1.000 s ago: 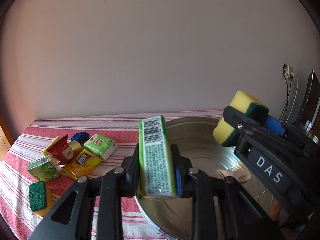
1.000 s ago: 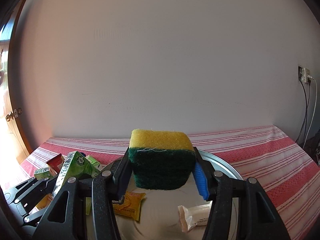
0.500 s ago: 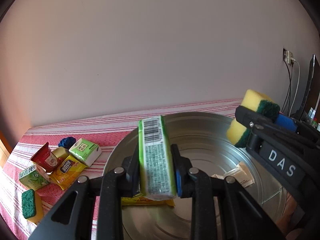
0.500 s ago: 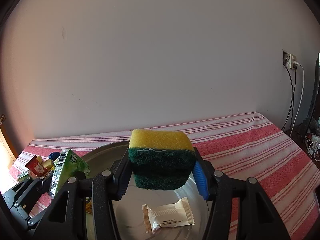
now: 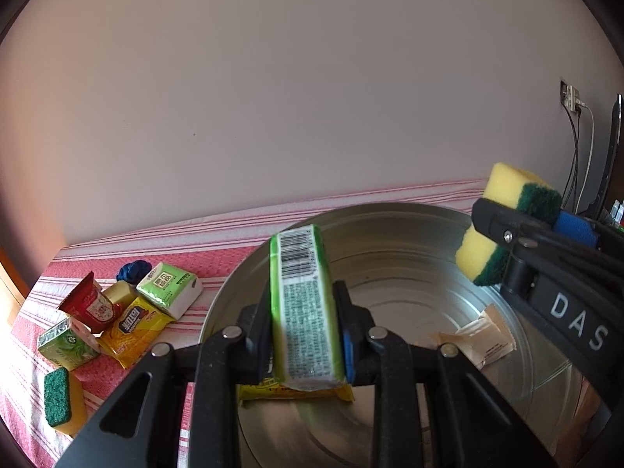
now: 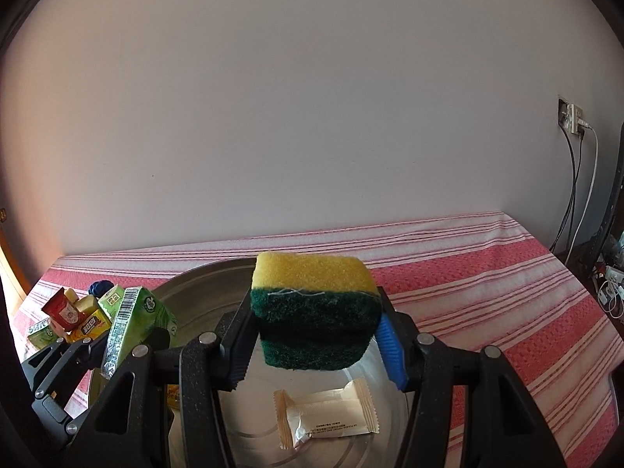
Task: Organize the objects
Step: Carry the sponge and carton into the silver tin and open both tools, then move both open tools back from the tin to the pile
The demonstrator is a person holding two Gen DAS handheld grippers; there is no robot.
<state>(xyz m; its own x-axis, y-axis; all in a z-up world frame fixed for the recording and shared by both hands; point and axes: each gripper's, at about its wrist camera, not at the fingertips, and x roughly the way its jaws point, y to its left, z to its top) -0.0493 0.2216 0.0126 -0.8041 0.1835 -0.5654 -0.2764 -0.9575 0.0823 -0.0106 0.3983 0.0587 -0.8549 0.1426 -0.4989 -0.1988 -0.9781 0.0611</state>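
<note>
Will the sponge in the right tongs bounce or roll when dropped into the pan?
Sponge looks soft: its sides bulge around the right tongs. Probably light and blocky, so it should land flat in the pan, hardly rolling. It may bounce slightly.

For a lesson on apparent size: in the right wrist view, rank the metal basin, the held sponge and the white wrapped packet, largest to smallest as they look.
1. metal basin
2. held sponge, enlarged by nearness to the camera
3. white wrapped packet

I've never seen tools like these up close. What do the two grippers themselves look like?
Both are matte black, angular linkages joined by round silver rivets. The left gripper and the right gripper each have ribbed black fingers, one tipped with a blue pad. The right gripper's side carries white letters "DAS". No cables or sleeves show.
</note>
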